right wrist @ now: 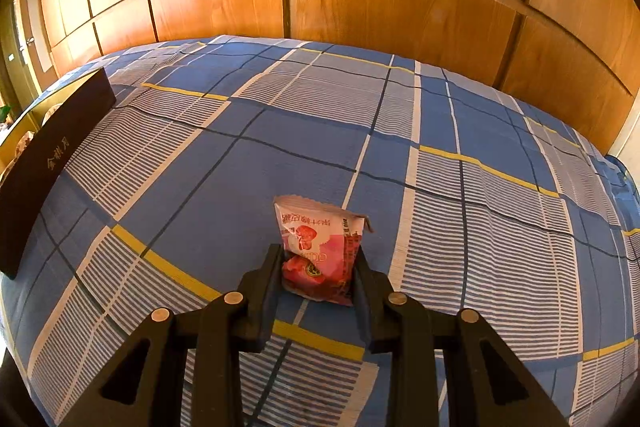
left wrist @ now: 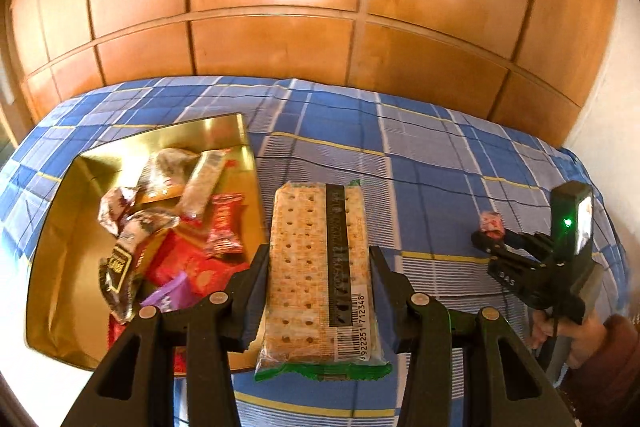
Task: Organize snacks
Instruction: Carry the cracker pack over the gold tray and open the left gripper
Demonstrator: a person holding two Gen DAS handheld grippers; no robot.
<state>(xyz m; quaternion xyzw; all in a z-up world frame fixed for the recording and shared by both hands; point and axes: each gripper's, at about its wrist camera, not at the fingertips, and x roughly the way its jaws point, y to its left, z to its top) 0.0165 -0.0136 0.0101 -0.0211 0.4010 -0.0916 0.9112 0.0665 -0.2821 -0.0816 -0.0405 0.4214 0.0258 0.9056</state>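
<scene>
Left gripper [left wrist: 320, 267] clamped cracker pack [left wrist: 320, 275] lengthwise; gold tray [left wrist: 80, 227] lay immediately left. Right gripper [right wrist: 318, 267] pinched pink packet [right wrist: 318, 251].

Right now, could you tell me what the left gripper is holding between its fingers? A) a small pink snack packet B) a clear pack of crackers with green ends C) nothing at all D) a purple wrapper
B: the left gripper is clamped on the cracker pack, held beside the gold tray, while the pink snack packet sits in the right gripper.
</scene>
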